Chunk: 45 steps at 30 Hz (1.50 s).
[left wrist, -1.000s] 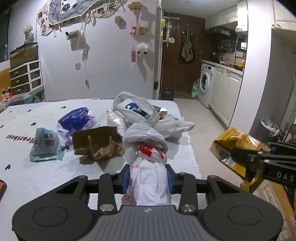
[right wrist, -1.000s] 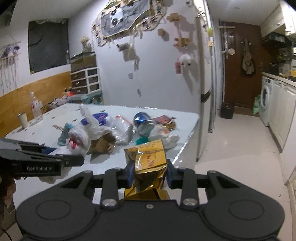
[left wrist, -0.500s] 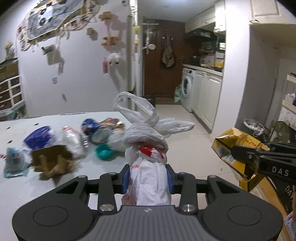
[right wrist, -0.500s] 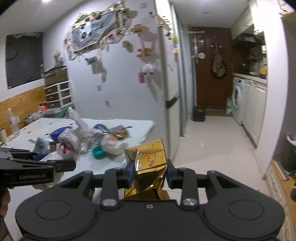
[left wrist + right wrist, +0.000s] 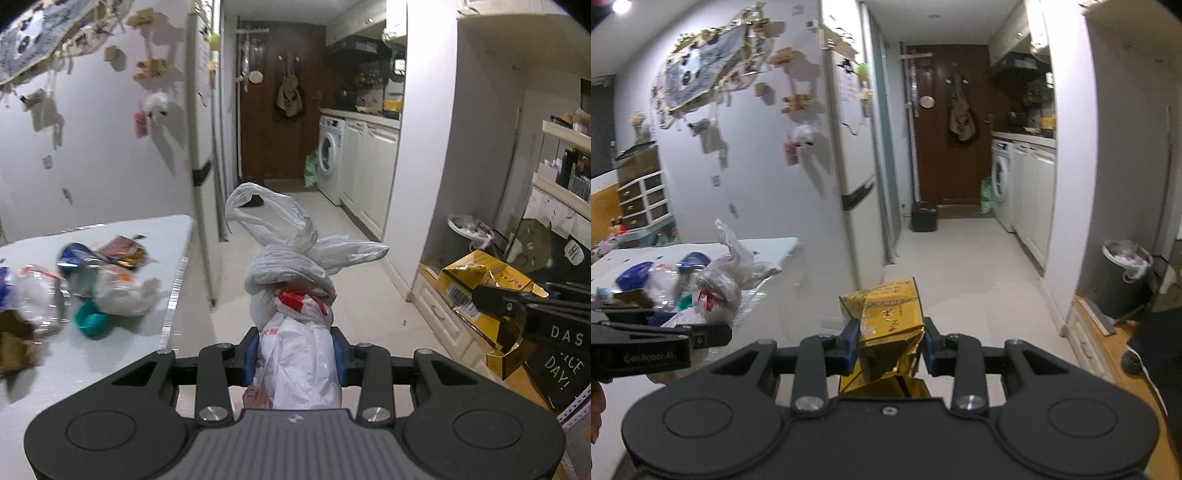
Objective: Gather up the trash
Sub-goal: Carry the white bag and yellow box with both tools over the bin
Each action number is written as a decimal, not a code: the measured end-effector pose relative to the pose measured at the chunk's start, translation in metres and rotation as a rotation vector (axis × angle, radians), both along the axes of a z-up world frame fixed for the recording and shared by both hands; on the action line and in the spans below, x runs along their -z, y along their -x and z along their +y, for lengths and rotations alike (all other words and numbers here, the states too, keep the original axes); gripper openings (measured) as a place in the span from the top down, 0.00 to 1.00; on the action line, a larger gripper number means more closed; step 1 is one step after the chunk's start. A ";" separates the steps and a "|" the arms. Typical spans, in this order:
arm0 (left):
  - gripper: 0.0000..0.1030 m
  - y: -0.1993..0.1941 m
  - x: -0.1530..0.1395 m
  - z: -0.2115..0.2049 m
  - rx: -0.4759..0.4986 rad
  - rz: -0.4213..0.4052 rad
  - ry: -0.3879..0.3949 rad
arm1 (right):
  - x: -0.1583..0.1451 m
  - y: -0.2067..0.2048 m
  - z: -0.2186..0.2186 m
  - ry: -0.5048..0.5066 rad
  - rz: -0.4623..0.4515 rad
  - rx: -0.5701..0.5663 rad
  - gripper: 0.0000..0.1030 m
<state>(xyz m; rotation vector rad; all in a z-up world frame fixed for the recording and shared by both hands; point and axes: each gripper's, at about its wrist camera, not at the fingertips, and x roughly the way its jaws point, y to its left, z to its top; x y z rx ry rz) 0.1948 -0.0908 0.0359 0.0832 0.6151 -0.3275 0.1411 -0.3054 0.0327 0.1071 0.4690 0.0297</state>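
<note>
Knotted white plastic bag [image 5: 295,354] – upright, off table; crumpled gold foil packet [image 5: 890,321] – upright, above floor.

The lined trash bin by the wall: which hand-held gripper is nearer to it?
Right. The right hand-held gripper, holding the gold carton, is on the trash bin's side; the left hand-held gripper is farther, beside the table.

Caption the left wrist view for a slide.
Left gripper clamps a knotted white bag, table trash at left, right gripper's gold packet at right.
</note>
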 end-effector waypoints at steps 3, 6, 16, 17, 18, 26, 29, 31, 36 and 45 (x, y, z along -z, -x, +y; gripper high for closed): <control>0.61 -0.017 0.013 -0.018 0.021 0.033 0.001 | 0.011 -0.010 -0.015 -0.011 0.023 0.033 0.66; 0.61 -0.040 0.027 -0.038 0.041 0.067 -0.005 | 0.023 -0.026 -0.024 -0.010 0.052 0.059 0.66; 0.61 -0.104 0.099 -0.069 0.045 0.208 0.021 | 0.086 -0.086 -0.044 -0.099 0.168 0.130 0.66; 0.61 -0.109 0.110 -0.069 0.039 0.229 0.017 | 0.099 -0.093 -0.044 -0.104 0.196 0.126 0.66; 0.61 -0.114 0.123 -0.067 0.030 0.254 0.012 | 0.109 -0.098 -0.043 -0.100 0.215 0.123 0.66; 0.61 -0.147 0.222 -0.049 -0.048 0.435 -0.008 | 0.206 -0.135 -0.038 -0.112 0.407 0.126 0.66; 0.61 -0.155 0.253 -0.046 -0.057 0.497 -0.017 | 0.238 -0.144 -0.036 -0.116 0.473 0.128 0.66; 0.61 -0.158 0.270 -0.044 -0.060 0.532 -0.023 | 0.257 -0.150 -0.035 -0.115 0.519 0.128 0.66; 0.61 -0.167 0.309 -0.042 -0.063 0.623 -0.042 | 0.300 -0.162 -0.029 -0.087 0.626 0.105 0.66; 0.61 -0.183 0.360 -0.047 -0.060 0.737 -0.070 | 0.343 -0.175 -0.031 -0.096 0.730 0.096 0.65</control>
